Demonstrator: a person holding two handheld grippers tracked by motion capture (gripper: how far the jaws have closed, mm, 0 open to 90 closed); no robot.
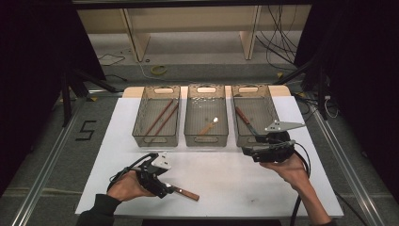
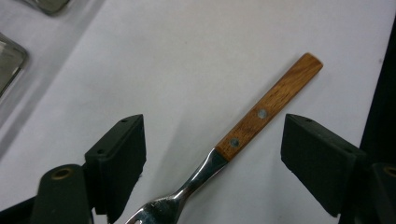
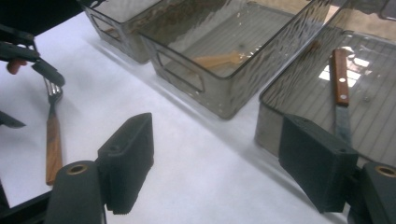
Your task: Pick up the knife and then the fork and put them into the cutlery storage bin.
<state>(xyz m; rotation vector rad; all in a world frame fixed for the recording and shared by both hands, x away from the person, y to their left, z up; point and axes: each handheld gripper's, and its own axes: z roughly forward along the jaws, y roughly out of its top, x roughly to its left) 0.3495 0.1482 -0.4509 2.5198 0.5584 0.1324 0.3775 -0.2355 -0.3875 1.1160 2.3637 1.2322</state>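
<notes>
Fork (image 2: 261,114) btwn open L fingers (image 2: 119,154)

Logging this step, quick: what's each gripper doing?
Left gripper: open, fork lying between its jaws, not gripped.
Right gripper: open, holding nothing.

A: Fork (image 2: 261,116) at 5 o'clock on the table?
B: Handle of warm brown wood, satin, two metal rivets; neck and tines of polished, glossy metal.
A: Table cover (image 1: 226,174)?
B: White, matt, smooth.
A: Bins (image 1: 206,115) at 12 o'clock?
B: Translucent smoky plastic, rippled walls, ribbed floors.
A: Gripper pads (image 3: 317,163)?
B: Black, matt, rubber-like.
</notes>
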